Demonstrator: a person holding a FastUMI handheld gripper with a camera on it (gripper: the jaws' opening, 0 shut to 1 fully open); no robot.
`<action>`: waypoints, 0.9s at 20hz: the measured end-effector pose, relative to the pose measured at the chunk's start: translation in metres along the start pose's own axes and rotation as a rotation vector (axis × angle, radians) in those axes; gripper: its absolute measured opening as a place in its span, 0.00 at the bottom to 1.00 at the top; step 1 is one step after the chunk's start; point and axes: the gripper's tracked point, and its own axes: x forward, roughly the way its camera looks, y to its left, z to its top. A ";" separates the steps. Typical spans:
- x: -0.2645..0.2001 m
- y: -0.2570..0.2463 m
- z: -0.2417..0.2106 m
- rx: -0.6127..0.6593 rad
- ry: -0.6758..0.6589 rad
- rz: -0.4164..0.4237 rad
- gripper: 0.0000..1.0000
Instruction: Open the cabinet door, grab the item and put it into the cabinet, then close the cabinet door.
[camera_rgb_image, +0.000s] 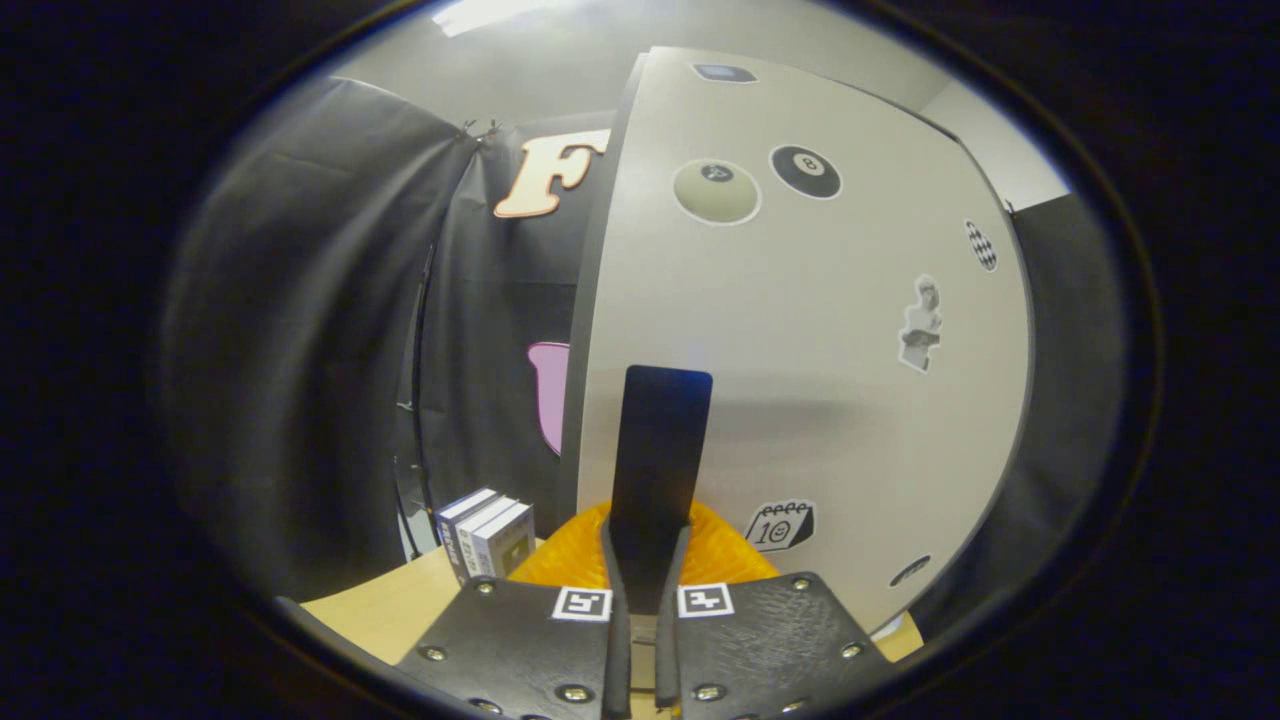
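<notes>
Between my tongs (640, 640), closed on a dark flat item (660, 450), I am facing the shut-looking cabinet door (800, 400); judged: placing remains.

Matt, smooth cabinet door (800, 400) (paper-like stickers on it), pale wood-look table (400, 610), creased cloth wall (300, 350).

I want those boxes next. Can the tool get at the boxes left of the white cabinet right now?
Probably not yet. The tool is shut on a black-handled orange item that sticks out ahead of its fingers. The table towards the boxes looks free otherwise.
</notes>
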 end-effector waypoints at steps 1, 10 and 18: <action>-0.003 0.000 0.001 0.002 0.004 0.006 0.10; -0.027 -0.002 -0.003 0.037 0.041 0.073 0.10; -0.064 -0.012 -0.001 0.076 0.072 0.094 0.10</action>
